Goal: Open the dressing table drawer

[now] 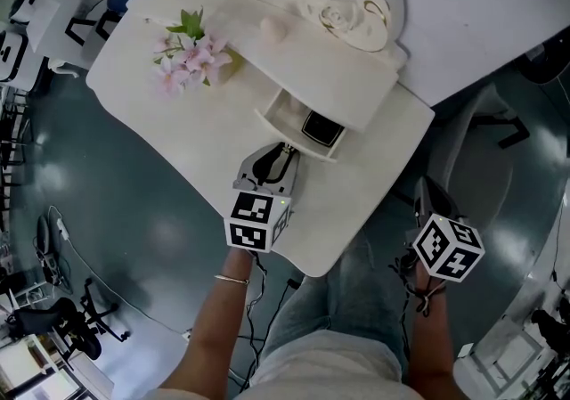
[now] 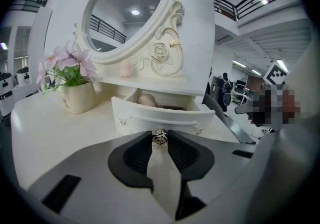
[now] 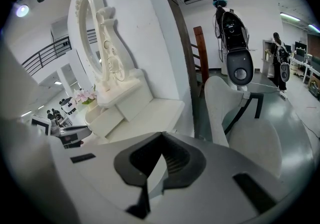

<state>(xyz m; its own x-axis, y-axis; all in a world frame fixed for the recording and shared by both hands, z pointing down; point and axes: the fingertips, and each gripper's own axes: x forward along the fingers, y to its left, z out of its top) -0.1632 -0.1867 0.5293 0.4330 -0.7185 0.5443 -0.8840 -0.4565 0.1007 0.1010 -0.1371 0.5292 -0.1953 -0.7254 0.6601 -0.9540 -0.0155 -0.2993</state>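
Note:
The white dressing table (image 1: 187, 153) has its small drawer (image 2: 160, 114) pulled out from under the mirror shelf. In the head view the drawer (image 1: 283, 113) holds a dark item (image 1: 321, 128); the left gripper view shows a pink rounded item (image 2: 146, 100) inside. My left gripper (image 2: 159, 137) is shut on the drawer's small metal knob (image 2: 159, 136), at the middle of the drawer front. In the head view the left gripper (image 1: 286, 152) sits right at the drawer front. My right gripper (image 3: 160, 134) is shut on nothing, held off the table's right side (image 1: 427, 198).
A pot of pink flowers (image 2: 75, 91) stands on the table's left part. An oval mirror (image 2: 125, 13) with carved frame rises behind the drawer, a pink egg-shaped thing (image 2: 125, 70) on its shelf. A pale chair (image 3: 245, 133) stands right of the table.

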